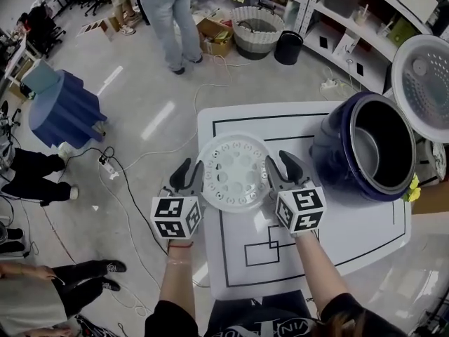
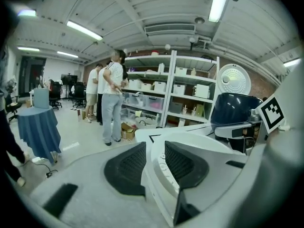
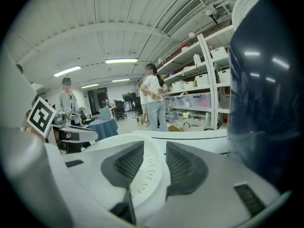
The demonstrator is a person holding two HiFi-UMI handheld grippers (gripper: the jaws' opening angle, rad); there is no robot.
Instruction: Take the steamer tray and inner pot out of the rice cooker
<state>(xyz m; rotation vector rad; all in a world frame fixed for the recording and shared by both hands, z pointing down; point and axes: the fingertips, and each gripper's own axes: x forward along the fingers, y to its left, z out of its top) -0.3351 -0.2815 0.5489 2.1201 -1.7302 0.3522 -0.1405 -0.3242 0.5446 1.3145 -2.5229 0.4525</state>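
The tray [image 1: 233, 172], white, round and pierced with holes, sits on the tabletop [image 1: 351, 237] toward its left edge, well left of the cooker [image 1: 333, 153]. The left claw [image 1: 191, 174] straddles the tray's left rim and the right claw [image 1: 283, 168] its right rim, so from overhead each hides the stretch of rim beneath it. In the left gripper view the left claw [image 2: 154, 148] stands narrowly open, the rim running between the pads with a sliver of gap beside them. The right claw [image 3: 154, 148] in its own view stands a little wider, pads likewise off the rim. The pot [image 1: 368, 146] sits inside the cooker, only its grey inside and bright rim showing. The lid [image 1: 421, 76] stands open and is cut off by the right edge. In the right gripper view the cooker [image 3: 266, 103] is a dark, blurred mass, cut off at the right. Whether the tray rests flat cannot be told.
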